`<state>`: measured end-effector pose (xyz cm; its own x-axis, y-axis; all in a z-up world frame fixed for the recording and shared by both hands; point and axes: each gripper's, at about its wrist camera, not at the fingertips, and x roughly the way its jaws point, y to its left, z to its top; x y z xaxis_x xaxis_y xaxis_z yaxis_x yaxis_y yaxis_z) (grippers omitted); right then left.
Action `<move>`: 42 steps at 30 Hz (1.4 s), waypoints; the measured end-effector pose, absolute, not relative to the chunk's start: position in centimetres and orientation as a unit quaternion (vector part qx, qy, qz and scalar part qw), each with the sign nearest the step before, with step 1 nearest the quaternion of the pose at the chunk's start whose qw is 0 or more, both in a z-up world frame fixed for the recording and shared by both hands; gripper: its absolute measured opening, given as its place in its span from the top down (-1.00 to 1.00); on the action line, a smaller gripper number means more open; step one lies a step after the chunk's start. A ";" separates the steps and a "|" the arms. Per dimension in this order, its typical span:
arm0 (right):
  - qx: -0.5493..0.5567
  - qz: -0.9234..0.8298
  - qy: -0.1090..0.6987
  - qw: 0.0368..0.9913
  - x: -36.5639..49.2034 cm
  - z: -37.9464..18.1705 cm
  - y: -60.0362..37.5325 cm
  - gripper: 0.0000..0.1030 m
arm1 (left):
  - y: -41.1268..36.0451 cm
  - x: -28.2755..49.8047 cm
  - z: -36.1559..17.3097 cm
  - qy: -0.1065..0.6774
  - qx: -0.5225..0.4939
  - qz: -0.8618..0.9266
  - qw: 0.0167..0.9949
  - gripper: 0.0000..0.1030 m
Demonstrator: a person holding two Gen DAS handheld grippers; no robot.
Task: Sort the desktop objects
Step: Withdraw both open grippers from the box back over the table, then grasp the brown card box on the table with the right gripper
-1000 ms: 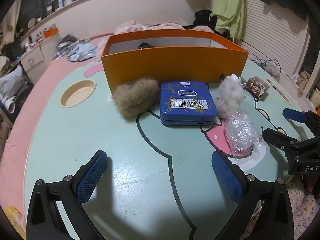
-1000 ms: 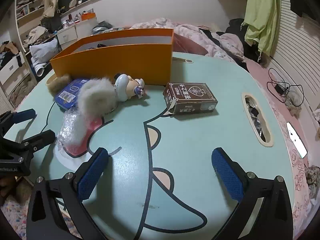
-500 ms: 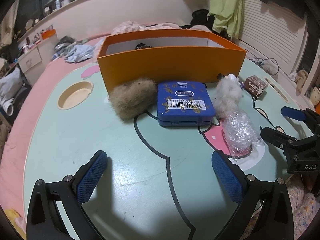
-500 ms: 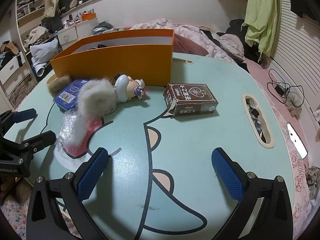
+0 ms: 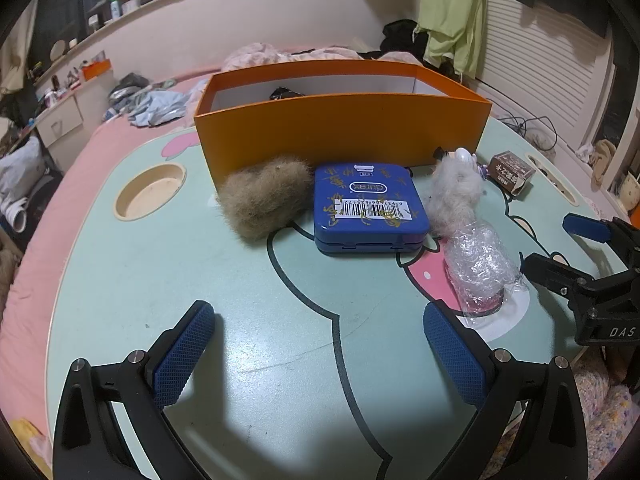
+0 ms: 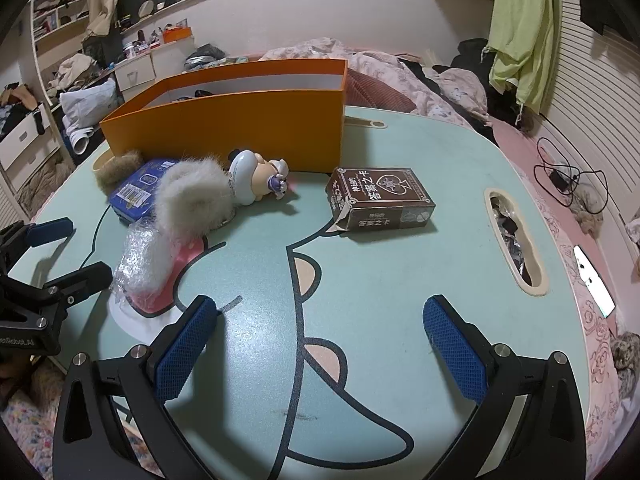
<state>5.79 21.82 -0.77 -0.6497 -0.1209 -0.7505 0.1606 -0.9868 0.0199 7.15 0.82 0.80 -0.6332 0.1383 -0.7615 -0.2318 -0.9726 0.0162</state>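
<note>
An orange box [image 5: 344,118] [image 6: 240,120] stands open-topped at the back of the mint-green table [image 5: 160,288]. In front of it lie a brown fur ball [image 5: 262,196], a blue tin [image 5: 368,206], a white-grey fur tuft [image 5: 454,196] [image 6: 192,202], a crumpled clear plastic wrap [image 5: 480,268] [image 6: 138,264], a small figurine [image 6: 256,178] and a brown card box [image 6: 380,198]. My left gripper [image 5: 320,352] is open above the bare table, short of the tin. My right gripper [image 6: 320,350] is open too, nearer than the card box.
A round cup recess [image 5: 150,192] sits in the table's left side and a slot recess [image 6: 516,248] holds dark bits at the right. Bedding, drawers and hanging clothes surround the table. A phone [image 6: 594,280] lies off the right edge.
The left wrist view has shifted slightly, so the box and tin sit a little further left in frame. The right view is almost unchanged. Nothing was picked up.
</note>
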 end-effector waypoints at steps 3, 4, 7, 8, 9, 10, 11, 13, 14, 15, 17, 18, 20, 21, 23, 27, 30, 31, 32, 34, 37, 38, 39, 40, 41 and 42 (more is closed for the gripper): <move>0.410 -0.908 0.008 0.084 5.9 -0.4 22.2 -0.99 | 0.8 7.2 0.8 0.056 -0.415 0.902 0.103 -1.00; 0.410 -0.907 -0.009 0.095 5.8 -0.2 22.8 -0.99 | 0.8 7.2 0.8 0.056 -0.415 0.902 0.103 -1.00; 0.401 -0.911 -0.043 0.082 5.4 0.8 24.3 -0.99 | 0.8 7.2 0.9 0.056 -0.415 0.902 0.103 -1.00; 0.399 -0.913 -0.049 0.076 5.1 1.1 24.6 -0.99 | 0.8 7.2 0.8 0.056 -0.415 0.902 0.103 -1.00; 0.397 -0.914 -0.052 0.068 4.6 1.7 25.1 -0.99 | 0.8 7.2 0.8 0.056 -0.415 0.902 0.103 -1.00; 0.396 -0.915 -0.049 0.062 4.2 1.9 25.3 -0.99 | 0.8 7.2 0.8 0.056 -0.415 0.902 0.103 -1.00; 0.396 -0.915 -0.041 0.056 3.6 2.2 25.4 -0.99 | 0.8 7.2 0.8 0.056 -0.415 0.902 0.103 -1.00; 0.402 -0.915 -0.009 0.042 2.1 2.5 25.2 -0.99 | 0.8 7.2 0.8 0.056 -0.415 0.902 0.103 -1.00; 0.405 -0.913 0.005 0.037 1.2 2.5 25.2 -0.99 | 0.8 7.2 0.8 0.056 -0.415 0.902 0.103 -1.00; 0.412 -0.910 0.015 0.033 0.3 2.3 25.1 -0.99 | 0.8 7.2 0.8 0.056 -0.415 0.902 0.103 -1.00; 0.427 -0.903 0.023 0.031 -1.1 1.5 25.3 -0.99 | 0.9 7.2 0.8 0.056 -0.415 0.902 0.103 -1.00; 0.436 -0.899 0.023 0.030 -1.9 1.1 25.3 -0.99 | 0.8 7.2 0.8 0.056 -0.415 0.902 0.103 -1.00; 0.442 -0.896 0.025 0.029 -2.3 0.6 25.3 -0.94 | 0.9 7.2 0.8 0.056 -0.415 0.902 0.103 -1.00; 0.444 -0.895 0.026 0.034 -2.4 0.3 25.1 -0.74 | 0.8 7.2 0.8 0.056 -0.415 0.902 0.103 -1.00; 0.445 -0.894 0.016 0.058 -2.2 -0.1 24.9 -0.28 | 0.8 7.2 0.8 0.055 -0.414 0.903 0.103 -1.00; 0.438 -0.895 0.024 0.080 -0.8 0.0 24.2 -0.11 | 1.0 7.2 1.0 0.055 -0.414 0.903 0.104 -1.00; 0.431 -0.897 0.012 0.095 1.3 0.0 23.5 -0.11 | 0.9 7.1 1.0 0.055 -0.414 0.903 0.104 -1.00; 0.425 -0.899 0.005 0.103 2.3 0.2 23.3 -0.11 | 1.0 7.1 1.0 0.055 -0.414 0.903 0.104 -1.00; 0.420 -0.901 0.002 0.106 3.0 0.3 23.1 -0.11 | 0.9 7.1 1.0 0.055 -0.413 0.903 0.104 -1.00; 0.409 -0.906 0.000 0.108 4.9 0.4 22.8 -0.11 | 0.9 7.2 0.9 0.055 -0.414 0.903 0.104 -1.00; 0.400 -0.910 0.008 0.109 6.6 0.3 22.3 -0.11 | 0.9 7.2 0.9 0.055 -0.414 0.903 0.104 -1.00; 0.400 -0.910 0.015 0.108 6.9 0.2 22.1 -0.11 | 0.9 7.2 0.9 0.055 -0.414 0.903 0.104 -1.00; 0.400 -0.910 0.021 0.106 7.1 0.1 22.0 -0.11 | 0.9 7.2 0.9 0.055 -0.414 0.903 0.104 -1.00; 0.399 -0.911 0.024 0.103 7.2 0.0 22.0 -0.11 | 0.9 7.2 0.9 0.055 -0.413 0.903 0.104 -1.00; 0.402 -0.910 0.020 0.102 7.0 -0.1 22.2 -0.11 | 0.9 7.2 0.9 0.056 -0.413 0.903 0.104 -1.00; 0.403 -0.909 0.013 0.102 6.8 -0.3 22.4 -0.11 | 0.8 7.2 1.0 0.055 -0.413 0.903 0.104 -1.00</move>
